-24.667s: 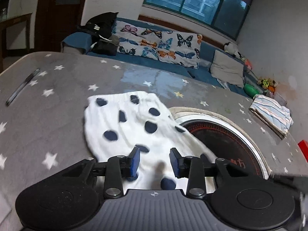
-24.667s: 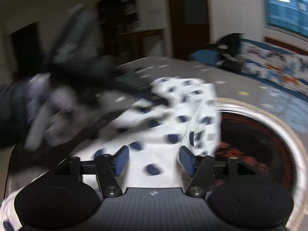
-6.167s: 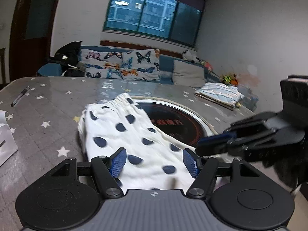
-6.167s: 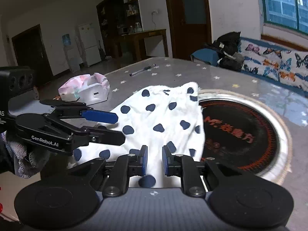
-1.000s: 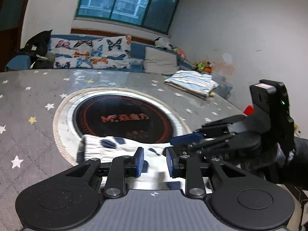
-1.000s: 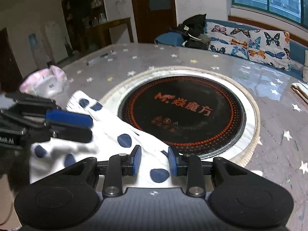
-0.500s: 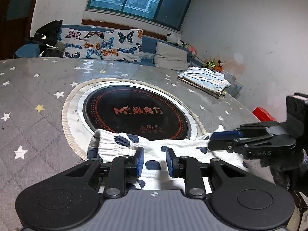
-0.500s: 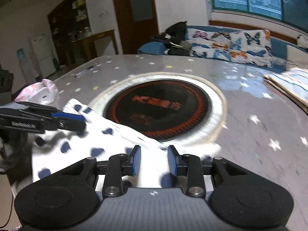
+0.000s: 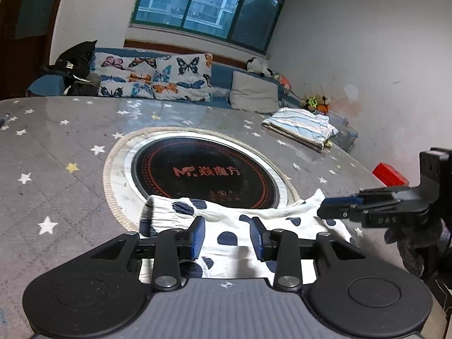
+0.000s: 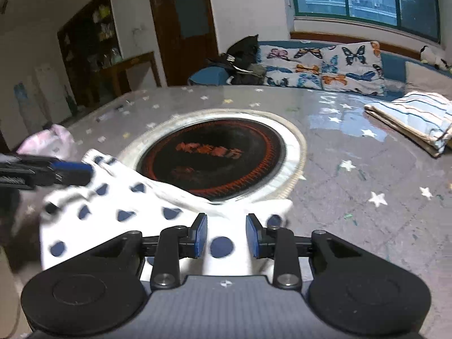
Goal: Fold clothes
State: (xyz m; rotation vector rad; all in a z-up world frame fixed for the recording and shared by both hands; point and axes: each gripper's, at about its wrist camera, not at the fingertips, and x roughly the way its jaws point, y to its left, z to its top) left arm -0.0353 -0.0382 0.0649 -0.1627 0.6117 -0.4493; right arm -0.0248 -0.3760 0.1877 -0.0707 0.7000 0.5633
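Note:
White shorts with dark blue dots (image 9: pixel 243 223) lie folded along the near edge of the grey star-patterned table, partly over the rim of the round black hob. My left gripper (image 9: pixel 227 238) is open just above the cloth's near part. My right gripper (image 10: pixel 226 238) is open over the cloth's right end. In the right wrist view the shorts (image 10: pixel 118 212) stretch left toward the left gripper (image 10: pixel 70 171). The right gripper also shows in the left wrist view (image 9: pixel 339 209), beside the cloth's right corner.
A round black hob (image 9: pixel 203 172) with red lettering is set in the table's middle. A folded striped garment (image 9: pixel 302 127) lies at the far right. A red box (image 9: pixel 389 173) sits at the right edge. A pink-white bag (image 10: pixel 48 141) lies at the left. A sofa with butterfly cushions (image 9: pixel 155 79) stands behind.
Both grippers have opened wider and let go of the dotted shorts, which now rest on the table. The right gripper has swung to the right end of the cloth.

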